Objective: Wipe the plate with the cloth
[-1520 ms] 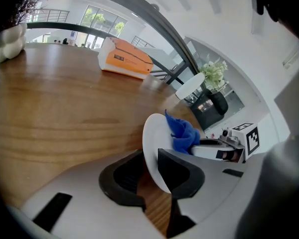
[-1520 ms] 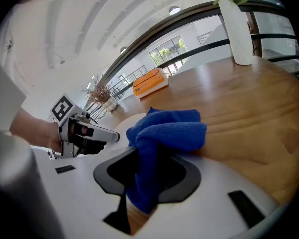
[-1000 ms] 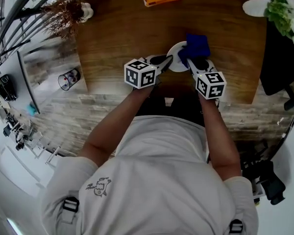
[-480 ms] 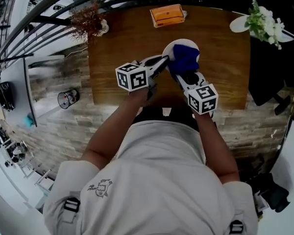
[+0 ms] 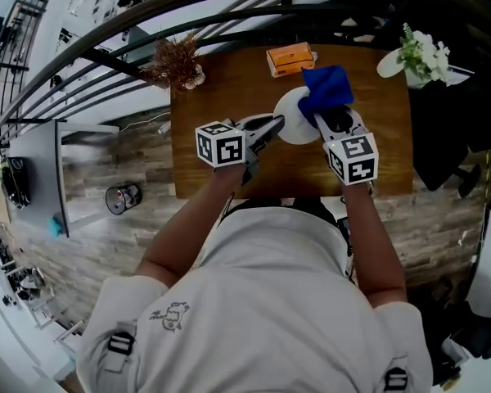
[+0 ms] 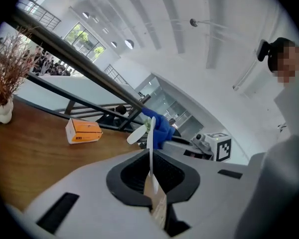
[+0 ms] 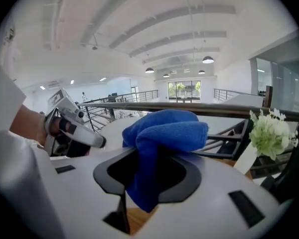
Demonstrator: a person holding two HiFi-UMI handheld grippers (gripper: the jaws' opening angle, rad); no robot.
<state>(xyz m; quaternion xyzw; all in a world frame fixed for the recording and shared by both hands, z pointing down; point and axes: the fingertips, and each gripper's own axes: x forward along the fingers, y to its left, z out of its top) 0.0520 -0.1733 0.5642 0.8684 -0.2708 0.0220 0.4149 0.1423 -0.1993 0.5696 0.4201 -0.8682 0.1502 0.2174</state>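
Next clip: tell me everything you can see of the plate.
The plate is small, round, thin and plain white; its material cannot be told. The left gripper is shut on its rim and holds it on edge, apparently clear of the wooden table. The blue cloth in the right gripper lies against its right-hand face. No dirt shows.

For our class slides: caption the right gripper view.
Right tool clamps a bunched blue fabric cloth beside the round white plate gripped by the left tool.
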